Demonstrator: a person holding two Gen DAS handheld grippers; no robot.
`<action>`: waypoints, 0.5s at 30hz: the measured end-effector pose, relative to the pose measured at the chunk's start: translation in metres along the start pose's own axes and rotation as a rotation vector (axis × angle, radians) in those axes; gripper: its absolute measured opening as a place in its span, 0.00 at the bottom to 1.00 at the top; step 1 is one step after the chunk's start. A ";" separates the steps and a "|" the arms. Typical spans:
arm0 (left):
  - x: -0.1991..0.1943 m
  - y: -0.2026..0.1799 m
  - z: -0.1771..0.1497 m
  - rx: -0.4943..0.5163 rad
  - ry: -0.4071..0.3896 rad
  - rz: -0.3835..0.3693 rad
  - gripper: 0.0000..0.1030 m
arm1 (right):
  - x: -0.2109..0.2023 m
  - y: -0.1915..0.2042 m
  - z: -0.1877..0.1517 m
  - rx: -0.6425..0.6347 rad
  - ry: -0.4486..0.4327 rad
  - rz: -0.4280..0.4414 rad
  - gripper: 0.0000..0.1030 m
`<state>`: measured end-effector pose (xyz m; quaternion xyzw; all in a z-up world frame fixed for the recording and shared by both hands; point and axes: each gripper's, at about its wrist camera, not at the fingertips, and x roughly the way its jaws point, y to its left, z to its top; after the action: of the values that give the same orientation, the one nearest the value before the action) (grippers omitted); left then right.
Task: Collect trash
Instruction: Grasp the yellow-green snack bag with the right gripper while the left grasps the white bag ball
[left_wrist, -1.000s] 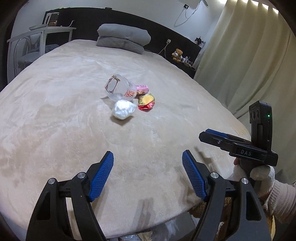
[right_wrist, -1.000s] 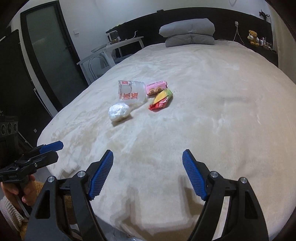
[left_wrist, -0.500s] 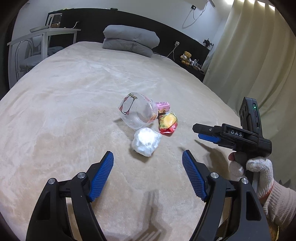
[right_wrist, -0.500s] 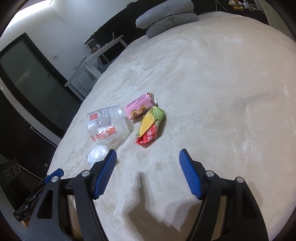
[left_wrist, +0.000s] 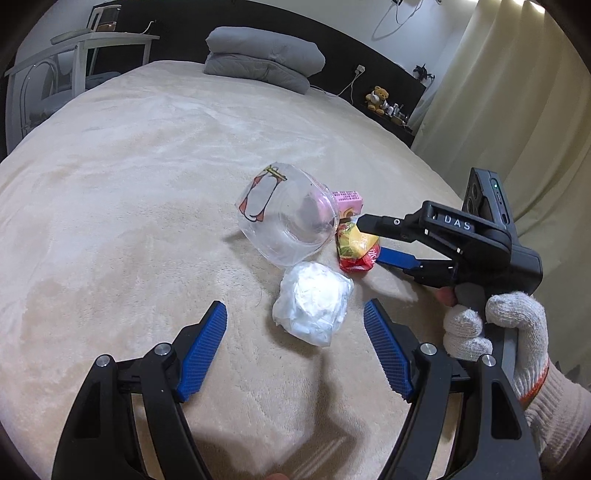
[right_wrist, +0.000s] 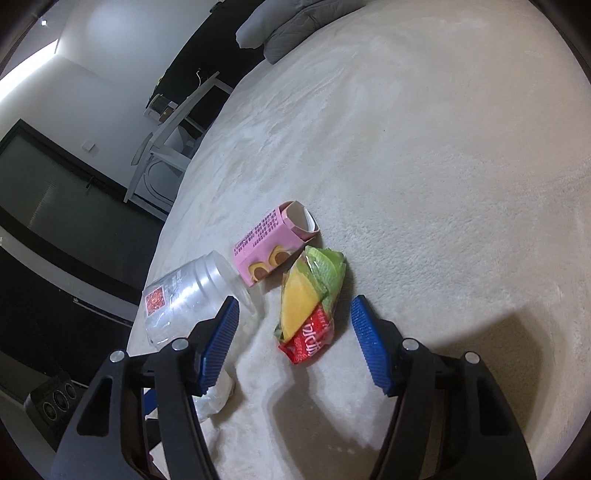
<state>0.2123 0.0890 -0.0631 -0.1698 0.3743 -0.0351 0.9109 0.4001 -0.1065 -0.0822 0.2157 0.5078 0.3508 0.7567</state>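
four bits of trash lie bunched together in the middle of the beige bed cover, each touching or just beside the next, which looks like why both grippers aim at that one patch. the left gripper is spread wide and holds nothing, its blue pads either side of a crumpled white plastic wad lying just ahead of them; that lineup suggests the wad is its intended pick. behind the wad a clear plastic jar lies on its side, base toward the left camera and open mouth toward the pink snack carton, so it could roll if nudged. the right gripper is also spread and empty, low over the cover and tilted, straddling the near end of the red, yellow and green snack wrapper, probably so the pads can close across the narrow width of the foil. whether the pads touch the wrapper yet i cannot tell. the carton sits open-ended just beyond, beside the wrapper's far end, so a deeper reach might catch it too. the soft cover may give under a downward press. no bin or bag for the trash shows in either view.
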 end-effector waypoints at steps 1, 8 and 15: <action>0.004 -0.002 0.000 0.009 0.005 0.003 0.73 | 0.002 0.000 0.001 -0.001 0.002 -0.002 0.62; 0.022 -0.013 0.004 0.038 0.012 0.000 0.73 | 0.010 0.001 0.004 -0.023 -0.002 -0.056 0.39; 0.042 -0.016 0.006 0.069 0.043 0.024 0.58 | 0.002 0.001 0.000 -0.053 -0.005 -0.055 0.26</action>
<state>0.2479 0.0674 -0.0820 -0.1331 0.3944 -0.0406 0.9083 0.4002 -0.1041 -0.0827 0.1825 0.5021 0.3426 0.7728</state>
